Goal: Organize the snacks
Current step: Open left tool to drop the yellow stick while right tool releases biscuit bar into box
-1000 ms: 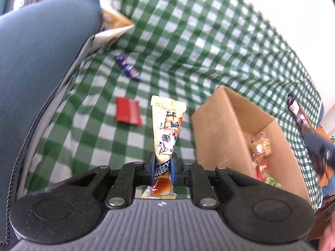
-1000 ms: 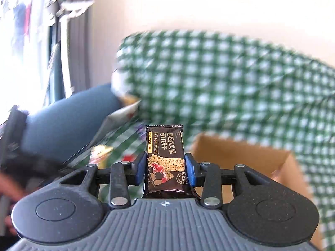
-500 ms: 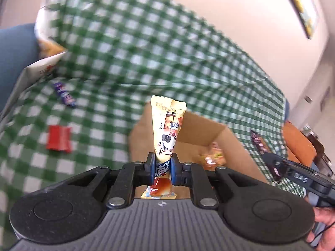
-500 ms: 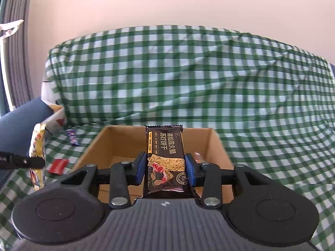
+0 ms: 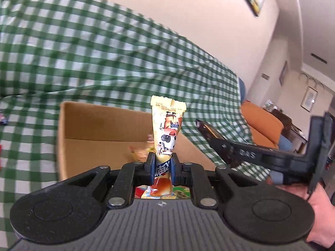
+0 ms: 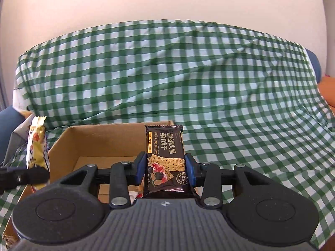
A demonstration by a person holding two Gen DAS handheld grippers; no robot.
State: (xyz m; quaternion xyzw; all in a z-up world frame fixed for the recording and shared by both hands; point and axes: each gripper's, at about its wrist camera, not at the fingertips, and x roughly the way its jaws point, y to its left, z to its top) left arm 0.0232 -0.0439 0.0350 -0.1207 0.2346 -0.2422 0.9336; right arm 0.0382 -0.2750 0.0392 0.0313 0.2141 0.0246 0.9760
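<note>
My left gripper (image 5: 162,165) is shut on a tall yellow snack packet (image 5: 168,125) and holds it upright over the open cardboard box (image 5: 100,125). My right gripper (image 6: 165,168) is shut on a dark cracker packet (image 6: 164,156) and holds it above the same box (image 6: 104,142). The right gripper also shows in the left wrist view (image 5: 226,146), at the box's right side. The yellow packet shows at the left of the right wrist view (image 6: 36,146). Several wrapped snacks (image 5: 140,152) lie inside the box.
The box sits on a sofa draped in a green checked cloth (image 6: 188,79). An orange cushion (image 5: 261,123) lies to the right. A small wrapped snack (image 5: 3,119) lies on the cloth at the far left. A white bag (image 6: 18,129) stands left of the box.
Both grippers have swung in over the box with their packets still held. The left view has turned right, so the loose red and purple snacks have slid out of frame.
</note>
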